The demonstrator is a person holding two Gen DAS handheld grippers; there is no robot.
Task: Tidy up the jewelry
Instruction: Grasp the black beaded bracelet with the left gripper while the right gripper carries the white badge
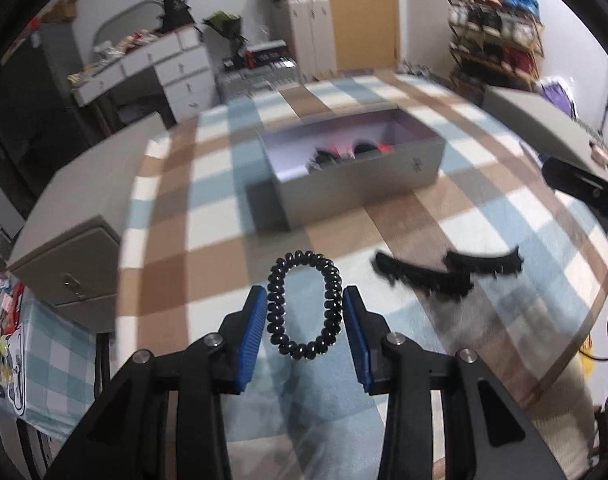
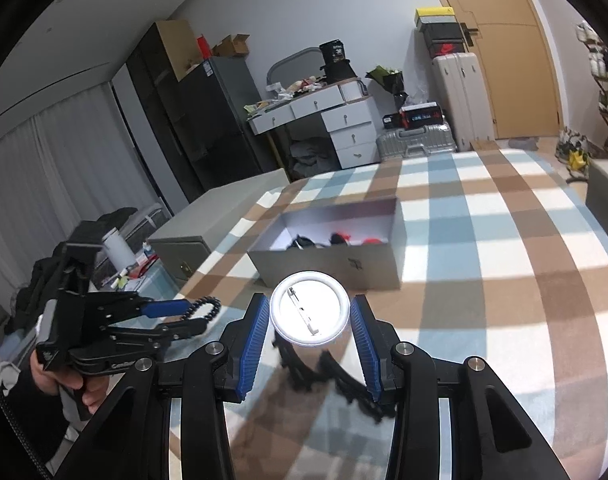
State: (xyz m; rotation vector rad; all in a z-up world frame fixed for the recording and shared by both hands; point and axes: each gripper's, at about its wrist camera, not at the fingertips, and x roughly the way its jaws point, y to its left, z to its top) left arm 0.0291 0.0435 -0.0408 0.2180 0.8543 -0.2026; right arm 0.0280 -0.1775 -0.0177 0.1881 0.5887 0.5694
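My left gripper (image 1: 304, 306) is shut on a black spiral hair tie (image 1: 304, 306), held above the plaid tablecloth; it also shows in the right wrist view (image 2: 201, 312). My right gripper (image 2: 310, 316) is shut on a round white pin badge (image 2: 310, 308), its back with the pin facing the camera. An open grey box (image 1: 356, 172) with dark and red items inside stands ahead on the table, and shows in the right wrist view (image 2: 336, 268). Two black hair claw clips (image 1: 444, 272) lie on the cloth right of the left gripper, and below the badge (image 2: 336, 380).
The table's edge drops off at left toward a grey cabinet (image 1: 75, 240). Another grey box (image 1: 544, 128) stands at the far right. The right gripper's body (image 1: 584, 188) enters the left wrist view at right. Drawers, suitcases and shelves fill the room behind.
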